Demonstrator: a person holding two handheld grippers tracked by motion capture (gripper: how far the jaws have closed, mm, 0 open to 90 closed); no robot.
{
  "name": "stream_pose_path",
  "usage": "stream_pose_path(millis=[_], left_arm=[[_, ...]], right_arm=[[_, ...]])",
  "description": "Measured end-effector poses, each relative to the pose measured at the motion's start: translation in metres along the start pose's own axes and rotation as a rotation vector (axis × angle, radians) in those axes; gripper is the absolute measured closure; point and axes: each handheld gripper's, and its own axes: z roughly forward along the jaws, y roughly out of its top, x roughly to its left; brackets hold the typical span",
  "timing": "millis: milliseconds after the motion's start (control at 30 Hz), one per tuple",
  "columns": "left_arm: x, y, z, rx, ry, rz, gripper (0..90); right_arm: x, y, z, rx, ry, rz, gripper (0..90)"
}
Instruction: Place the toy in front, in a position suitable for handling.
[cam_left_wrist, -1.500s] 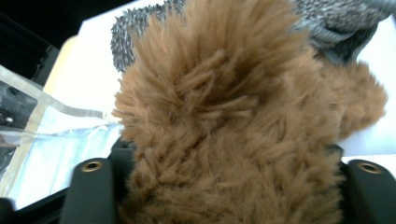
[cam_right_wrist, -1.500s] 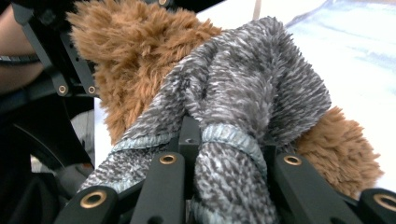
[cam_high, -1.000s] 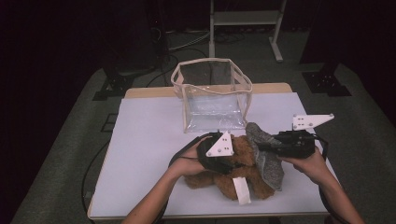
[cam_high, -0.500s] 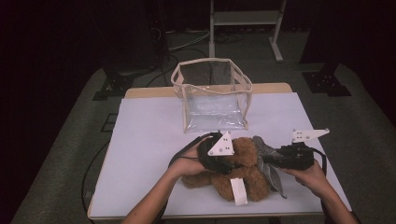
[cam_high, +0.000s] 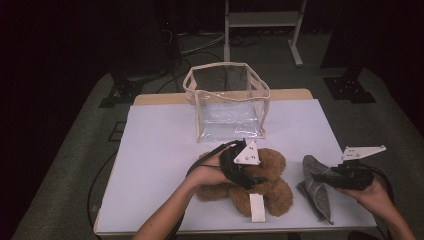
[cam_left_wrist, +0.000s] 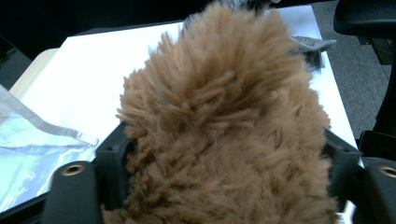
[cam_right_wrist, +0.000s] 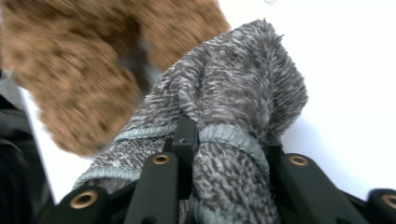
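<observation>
A brown plush toy with a white tag lies on the white table near its front edge. My left gripper reaches over it. In the left gripper view the fur bulges between the jaws of that gripper and touches both. These jaws have just been opening. To the toy's right, a grey fuzzy cloth droops onto the table. My right gripper pinches a fold of the cloth between its jaws, which have just eased open slightly.
A clear plastic bag with a beige rim stands open-topped behind the toy, at the table's middle back. Bare white tabletop spreads to the left. Dark floor and a metal stand's legs lie beyond the table.
My right gripper has carried the grey cloth rightward and down, off the toy, so the cloth now rests on the table beside it. The left gripper stays on the toy.
</observation>
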Motion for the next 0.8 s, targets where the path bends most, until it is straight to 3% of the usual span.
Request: stream_pose_path(millis=[100, 200, 367, 467, 633, 800], left_arm=[[0.0, 0.001, -0.001, 0.004, -0.017, -0.005, 17.3], [0.001, 0.001, -0.006, -0.007, -0.033, -0.029, 14.4], [0.001, 0.0, -0.011, -0.009, -0.031, -0.036, 12.5], [0.002, -0.003, -0.017, -0.017, -0.032, -0.044, 11.8], [0.005, -0.006, -0.03, -0.036, -0.023, -0.063, 10.3], [0.005, -0.015, -0.04, -0.023, -0.02, -0.064, 9.8]], right_arm=[[-0.008, -0.009, -0.004, 0.002, -0.021, 0.027, 56.7], [-0.009, -0.009, -0.009, -0.003, -0.042, 0.018, 48.3], [-0.008, -0.002, -0.018, -0.004, -0.063, 0.001, 44.6], [-0.007, 0.004, -0.027, -0.032, -0.06, -0.005, 44.3], [0.004, 0.015, -0.027, -0.068, 0.001, -0.029, 43.1], [0.022, 0.031, -0.019, -0.105, 0.075, -0.089, 39.7]])
